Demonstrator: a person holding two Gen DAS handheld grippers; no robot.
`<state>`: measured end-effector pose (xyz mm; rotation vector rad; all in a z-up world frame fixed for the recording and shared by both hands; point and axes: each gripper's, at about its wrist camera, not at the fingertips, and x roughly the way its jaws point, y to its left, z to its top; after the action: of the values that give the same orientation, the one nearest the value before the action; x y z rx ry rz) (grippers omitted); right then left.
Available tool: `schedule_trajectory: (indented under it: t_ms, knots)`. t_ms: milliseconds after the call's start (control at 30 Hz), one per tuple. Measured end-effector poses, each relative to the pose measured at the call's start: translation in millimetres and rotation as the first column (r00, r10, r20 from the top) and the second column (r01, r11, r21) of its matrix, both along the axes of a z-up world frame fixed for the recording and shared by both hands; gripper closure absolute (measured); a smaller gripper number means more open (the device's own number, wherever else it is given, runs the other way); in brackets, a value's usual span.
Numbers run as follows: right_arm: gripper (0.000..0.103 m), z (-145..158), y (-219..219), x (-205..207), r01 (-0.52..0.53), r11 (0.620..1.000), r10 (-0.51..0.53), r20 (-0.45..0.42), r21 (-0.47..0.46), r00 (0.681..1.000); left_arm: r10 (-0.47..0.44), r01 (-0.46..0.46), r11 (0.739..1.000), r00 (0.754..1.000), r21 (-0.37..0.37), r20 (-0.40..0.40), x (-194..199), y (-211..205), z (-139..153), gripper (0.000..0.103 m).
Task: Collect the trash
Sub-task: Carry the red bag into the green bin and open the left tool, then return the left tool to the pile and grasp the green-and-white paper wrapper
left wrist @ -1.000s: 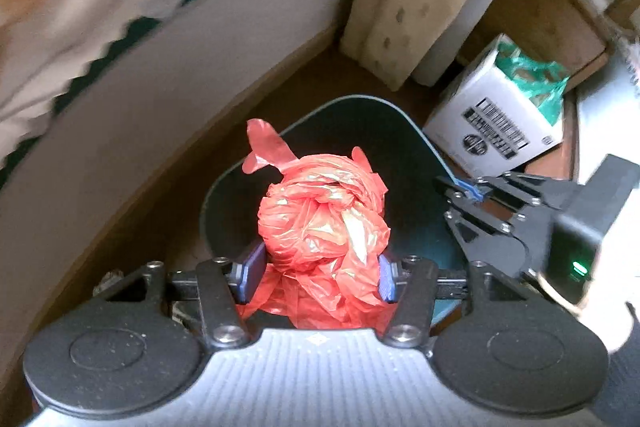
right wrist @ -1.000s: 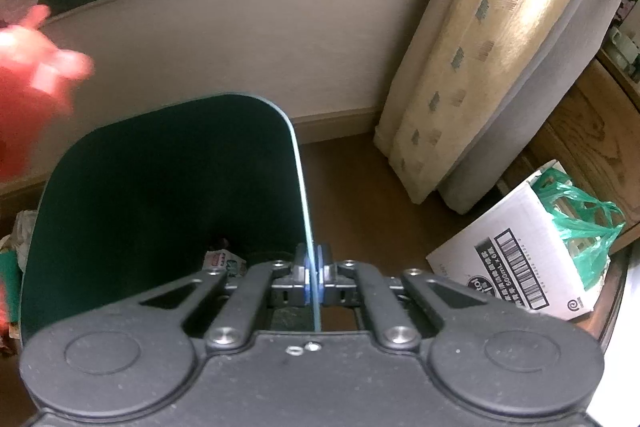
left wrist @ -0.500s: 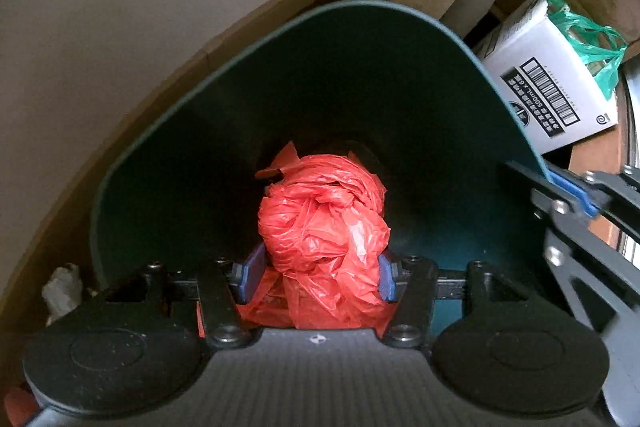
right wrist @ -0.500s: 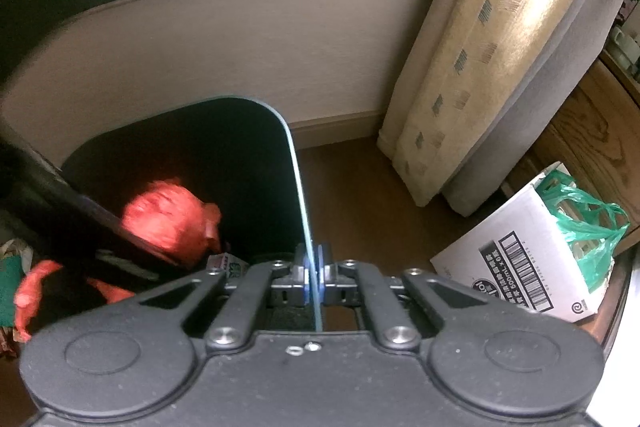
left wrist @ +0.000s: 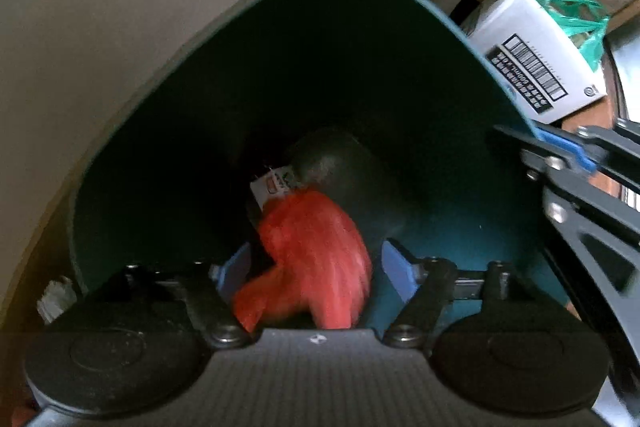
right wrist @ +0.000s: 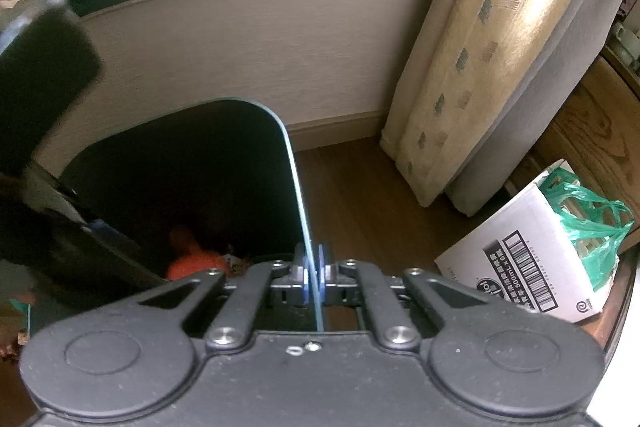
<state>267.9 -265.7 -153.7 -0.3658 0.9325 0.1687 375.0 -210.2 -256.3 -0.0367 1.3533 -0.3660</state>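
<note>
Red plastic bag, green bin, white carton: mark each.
red plastic bag [left wrist: 316,251], left wrist view, middle of the crumpled wad.
green bin [right wrist: 298,183], right wrist view, thin rim edge.
white carton [right wrist: 520,259], right wrist view, barcode side.

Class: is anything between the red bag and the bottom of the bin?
Nothing visible blocks it. The red bag is inside the bin, between the left gripper's just-opened jaws; only paper scraps lie below.

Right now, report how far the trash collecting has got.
Done: the red plastic wad is inside the green bin. In hand: the left tool has just been opening, its pads clear of the wad; the right tool pinches the bin's rim. Left: withdraw the left tool.
</note>
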Motion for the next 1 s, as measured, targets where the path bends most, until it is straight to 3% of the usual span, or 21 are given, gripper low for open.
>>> schedule_trajectory:
  t_ms: [333,500,733,1000]
  knots:
    - [0.099,0.0,2.5,-1.2,-0.007,1.000,0.007,-0.002,-0.012,1.000,0.071,-0.068,0.996,0.996,-0.055,0.052,-33.5,73.2,55.8,0.029]
    - [0.099,1.5,10.8,-3.0,-0.027,0.999,0.027,-0.005,-0.032,1.000,0.146,-0.146,0.989,0.986,-0.007,0.086,-54.9,133.1,77.1,0.029]
    - [0.101,-3.2,47.8,-26.7,-0.132,0.970,0.142,0.036,-0.203,0.989,0.247,-0.252,0.961,0.967,0.110,0.056,-87.5,210.7,53.9,0.026]
    - [0.099,5.7,49.6,-22.1,-0.060,0.984,0.052,-0.049,-0.171,0.997,0.271,-0.272,0.952,0.962,0.137,0.026,-104.3,249.7,4.8,0.026]
